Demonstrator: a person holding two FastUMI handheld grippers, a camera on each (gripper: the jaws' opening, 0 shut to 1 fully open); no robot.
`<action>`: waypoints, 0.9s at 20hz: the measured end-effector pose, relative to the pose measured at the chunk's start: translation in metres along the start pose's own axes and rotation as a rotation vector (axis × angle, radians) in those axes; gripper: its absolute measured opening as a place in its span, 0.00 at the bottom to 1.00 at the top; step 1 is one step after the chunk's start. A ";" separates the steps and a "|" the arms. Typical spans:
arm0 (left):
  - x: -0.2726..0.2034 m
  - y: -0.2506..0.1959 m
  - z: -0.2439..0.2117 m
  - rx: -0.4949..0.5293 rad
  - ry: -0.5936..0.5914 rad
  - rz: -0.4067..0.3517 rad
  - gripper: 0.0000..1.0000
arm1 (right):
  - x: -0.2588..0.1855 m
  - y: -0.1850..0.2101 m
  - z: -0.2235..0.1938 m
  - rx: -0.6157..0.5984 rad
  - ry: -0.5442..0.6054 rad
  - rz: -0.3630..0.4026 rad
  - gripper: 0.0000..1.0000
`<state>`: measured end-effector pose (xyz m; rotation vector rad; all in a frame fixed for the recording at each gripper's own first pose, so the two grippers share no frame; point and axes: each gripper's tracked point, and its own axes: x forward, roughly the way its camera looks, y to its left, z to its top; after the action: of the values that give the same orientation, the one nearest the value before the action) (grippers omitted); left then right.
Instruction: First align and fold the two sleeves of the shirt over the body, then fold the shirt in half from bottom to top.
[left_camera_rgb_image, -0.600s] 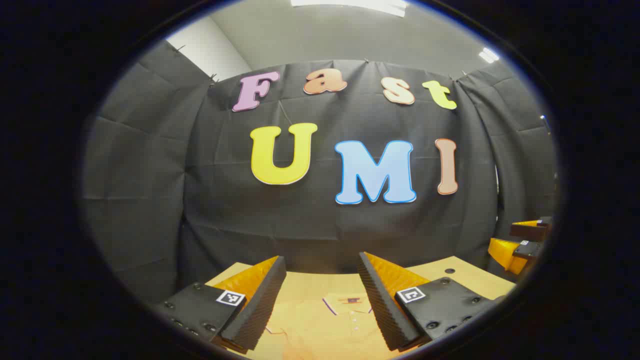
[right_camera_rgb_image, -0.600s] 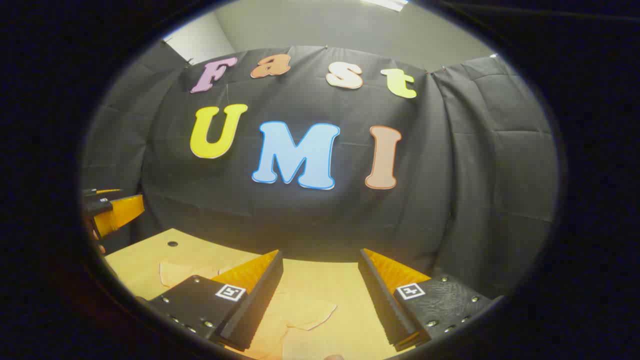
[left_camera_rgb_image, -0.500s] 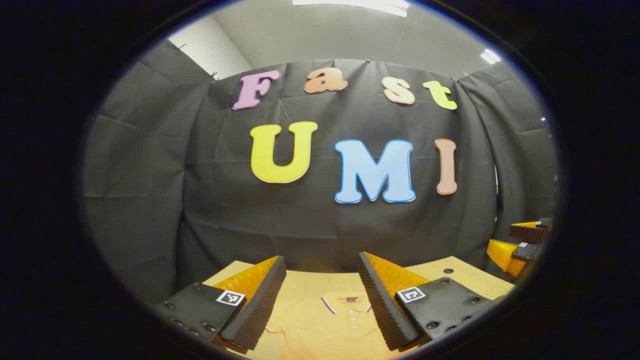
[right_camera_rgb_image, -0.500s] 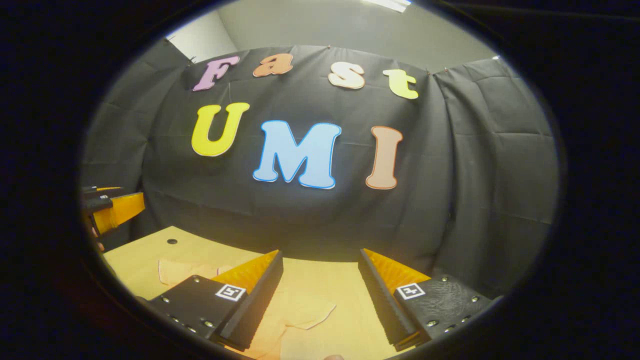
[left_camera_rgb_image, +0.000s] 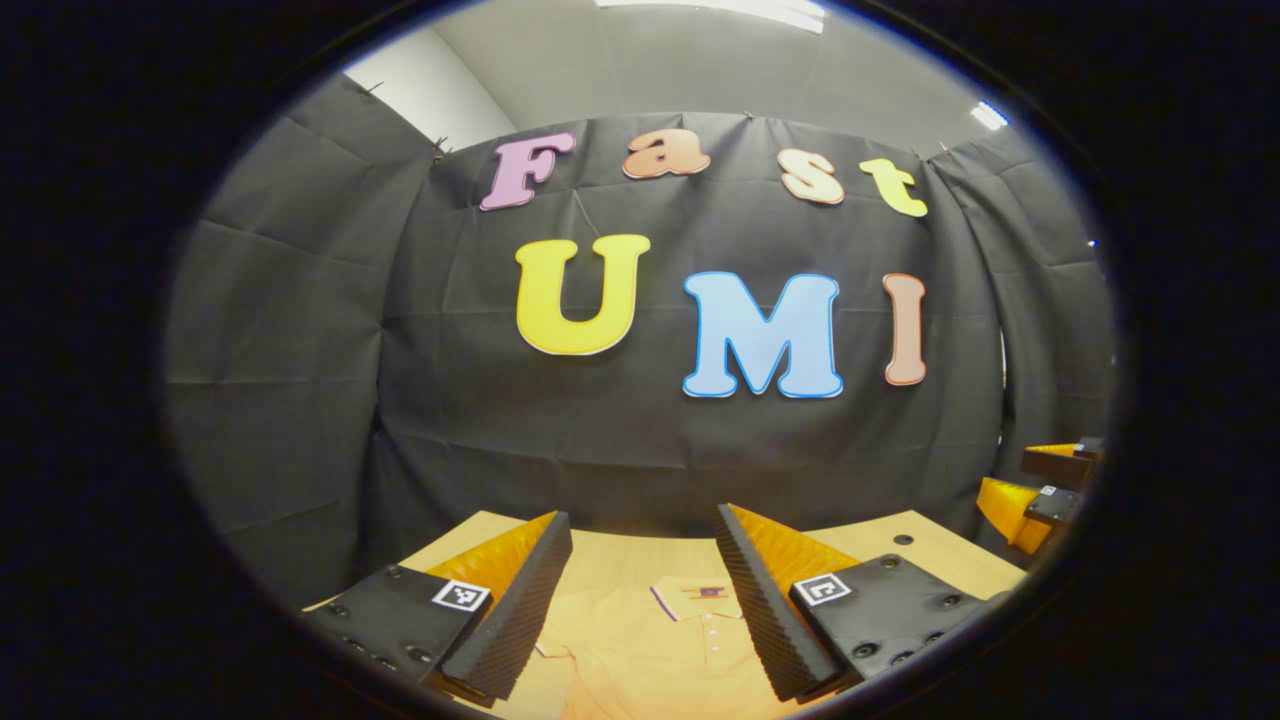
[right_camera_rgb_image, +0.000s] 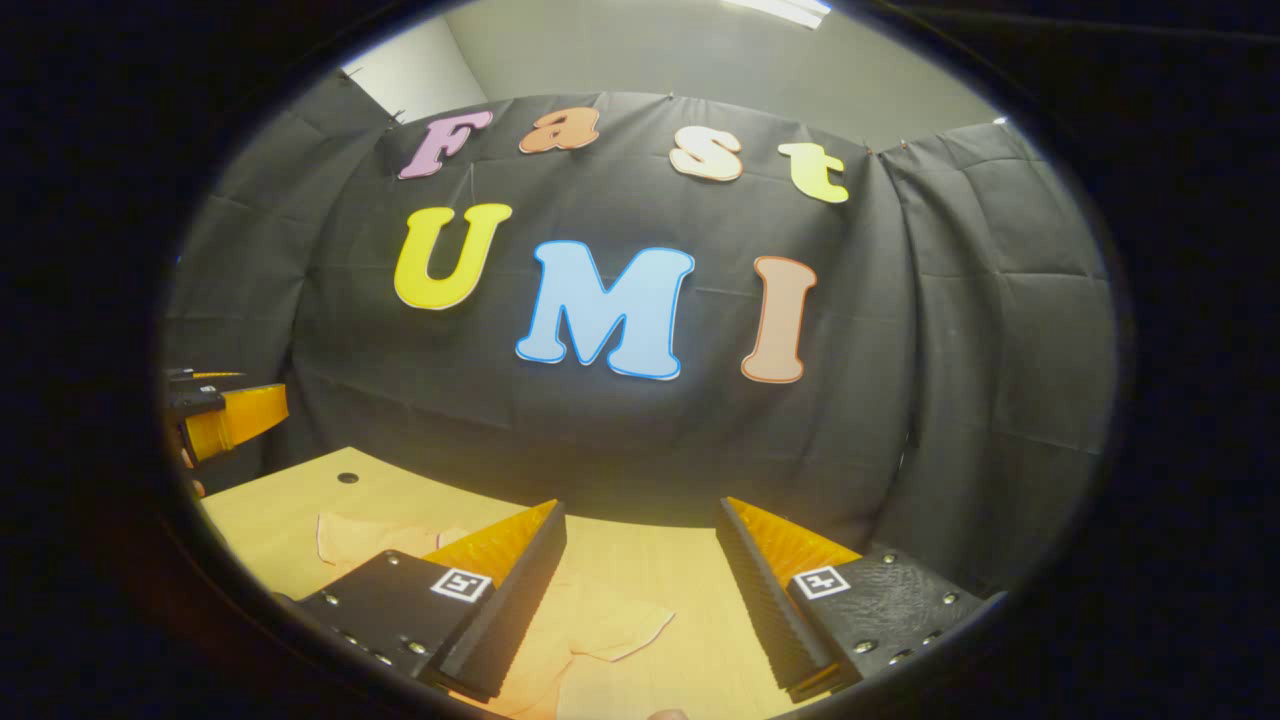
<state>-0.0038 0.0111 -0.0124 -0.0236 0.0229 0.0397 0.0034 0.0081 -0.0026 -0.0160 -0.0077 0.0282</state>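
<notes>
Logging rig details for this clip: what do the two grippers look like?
Each gripper, left and right, has two wedge-shaped fingers with ribbed inner faces. These sit on dark bolted plates, each carrying a small square black-and-white marker. No cables or sleeves can be made out.

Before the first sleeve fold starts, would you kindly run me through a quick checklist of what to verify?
1. Left claw open, nothing held: ok.
2. Right claw open, nothing held: ok.
3. Shirt lies on the table, collar towards the wall: ok.
4. Sleeve spread out ahead of the right claw, not yet folded: ok.
5. Other sleeve flat on the table: ok.
6. Bottom hem smooth: cannot tell.
</notes>
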 end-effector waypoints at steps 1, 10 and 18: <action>0.000 0.000 -0.001 -0.003 0.003 0.002 0.96 | 0.001 0.000 0.000 0.006 0.001 0.000 0.94; 0.001 0.001 -0.014 0.015 0.033 0.014 0.94 | 0.027 -0.002 -0.036 0.054 0.095 0.020 0.94; -0.002 0.004 -0.032 0.029 0.056 0.029 0.95 | 0.068 -0.006 -0.105 0.084 0.250 0.034 0.94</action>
<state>-0.0069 0.0137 -0.0440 0.0045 0.0801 0.0673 0.0728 0.0020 -0.1068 0.0646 0.2434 0.0601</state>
